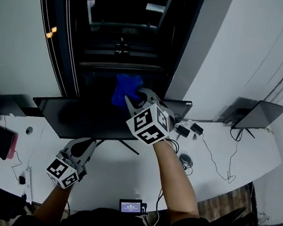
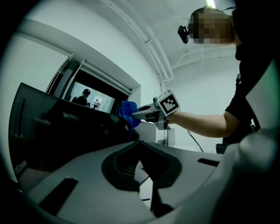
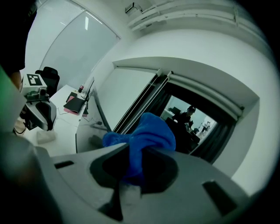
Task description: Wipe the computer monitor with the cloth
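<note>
Right claw point(image 3: 133, 153) around bunched blue cloth point(image 3: 146, 131).

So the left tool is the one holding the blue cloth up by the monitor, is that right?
Not quite: it is the right tool that grips the blue cloth up by the monitor, as the right gripper view shows. The left tool holds nothing.

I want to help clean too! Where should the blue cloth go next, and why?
Probably ease the right gripper down so the blue cloth presses onto the dark screen of the monitor. It pinches the cloth up by the monitor's top edge, and nearly all the screen lies below it.
</note>
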`<action>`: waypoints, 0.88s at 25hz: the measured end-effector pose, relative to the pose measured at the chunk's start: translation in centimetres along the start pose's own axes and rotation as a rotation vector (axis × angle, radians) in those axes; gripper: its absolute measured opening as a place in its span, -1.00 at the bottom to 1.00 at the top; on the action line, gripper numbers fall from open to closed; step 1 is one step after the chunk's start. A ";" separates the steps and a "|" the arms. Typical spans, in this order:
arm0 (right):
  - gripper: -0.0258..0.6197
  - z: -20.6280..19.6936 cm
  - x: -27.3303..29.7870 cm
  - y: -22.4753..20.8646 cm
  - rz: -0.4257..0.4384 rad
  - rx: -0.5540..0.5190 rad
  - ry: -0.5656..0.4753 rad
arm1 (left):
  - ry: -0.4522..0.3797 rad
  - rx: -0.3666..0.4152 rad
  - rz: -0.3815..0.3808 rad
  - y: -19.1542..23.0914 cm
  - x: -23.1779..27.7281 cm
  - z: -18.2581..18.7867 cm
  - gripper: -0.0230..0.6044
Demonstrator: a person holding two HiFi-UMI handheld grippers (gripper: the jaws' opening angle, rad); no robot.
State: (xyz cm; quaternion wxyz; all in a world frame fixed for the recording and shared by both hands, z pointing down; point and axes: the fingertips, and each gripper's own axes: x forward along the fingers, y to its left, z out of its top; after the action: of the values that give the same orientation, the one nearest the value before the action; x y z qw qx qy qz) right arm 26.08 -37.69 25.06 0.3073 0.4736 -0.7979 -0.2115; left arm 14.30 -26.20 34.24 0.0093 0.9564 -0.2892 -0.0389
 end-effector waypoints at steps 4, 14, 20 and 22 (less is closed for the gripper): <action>-0.71 -2.3 -1.5 -2.0 -0.021 0.018 0.008 | 0.007 0.010 -0.012 -1.1 1.6 -0.4 -0.94; -0.71 -8.1 -5.2 -7.1 -0.089 0.058 0.041 | 0.053 0.008 -0.019 -3.2 4.3 -1.5 -0.94; -0.71 -11.1 -7.1 -9.7 -0.141 0.092 0.051 | 0.082 0.015 -0.038 -4.7 5.2 -2.1 -0.94; -0.71 -12.0 -7.7 -10.3 -0.156 0.111 0.052 | 0.091 0.014 -0.039 -5.0 5.2 -2.4 -0.94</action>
State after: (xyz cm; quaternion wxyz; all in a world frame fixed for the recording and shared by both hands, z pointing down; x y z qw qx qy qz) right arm 43.62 -36.22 25.01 0.2837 0.5560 -0.7608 -0.1779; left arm 21.55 -24.87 36.07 0.0149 0.9627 -0.2702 0.0066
